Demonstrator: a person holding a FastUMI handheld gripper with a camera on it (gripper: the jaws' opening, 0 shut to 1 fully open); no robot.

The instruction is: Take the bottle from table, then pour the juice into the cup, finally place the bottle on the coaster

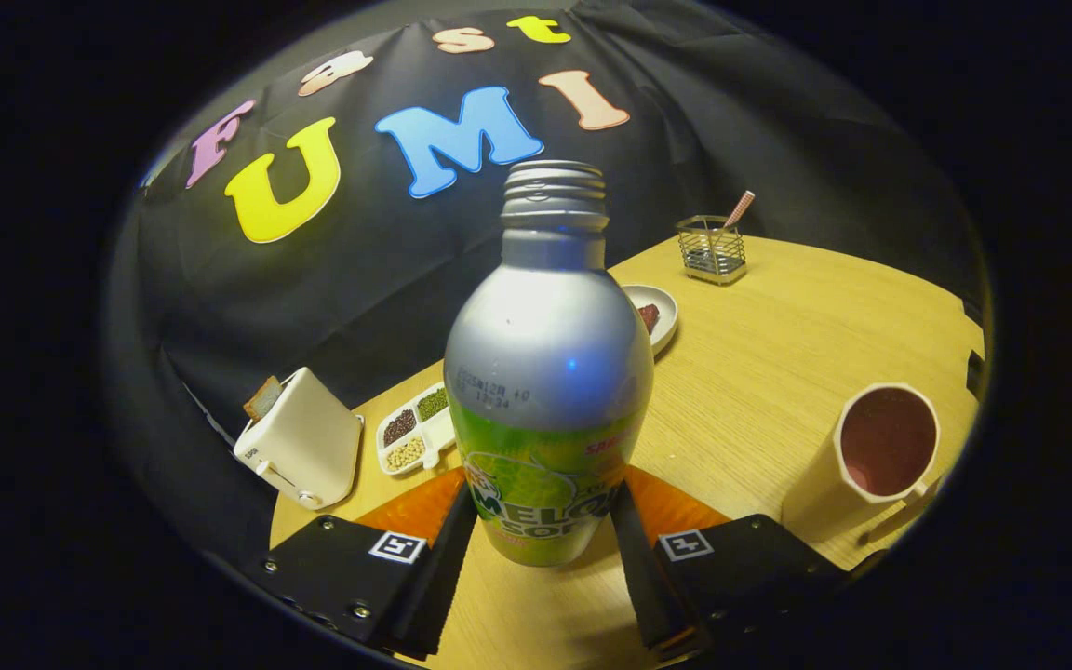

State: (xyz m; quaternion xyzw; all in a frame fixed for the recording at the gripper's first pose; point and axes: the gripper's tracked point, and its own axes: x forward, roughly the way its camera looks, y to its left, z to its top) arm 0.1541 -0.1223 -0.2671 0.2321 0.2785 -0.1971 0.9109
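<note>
The gripper [543,544] pinches the bottle [547,372], one finger pressed on each side of its lower part. The one bottle stands upright between them above the table [778,354]; it is silver above and green below (the cap is off, bare thread shows). One cream cup [871,461] stands near the table's right edge. Beyond are one toaster [299,437], one divided tray [417,428], one plate [659,314] and one wire holder [713,249].

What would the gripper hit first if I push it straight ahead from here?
The bottle: it already stands between the gripper fingers, which seem to press its lower sides. Beyond it lies the small plate, then the booth wall.
</note>
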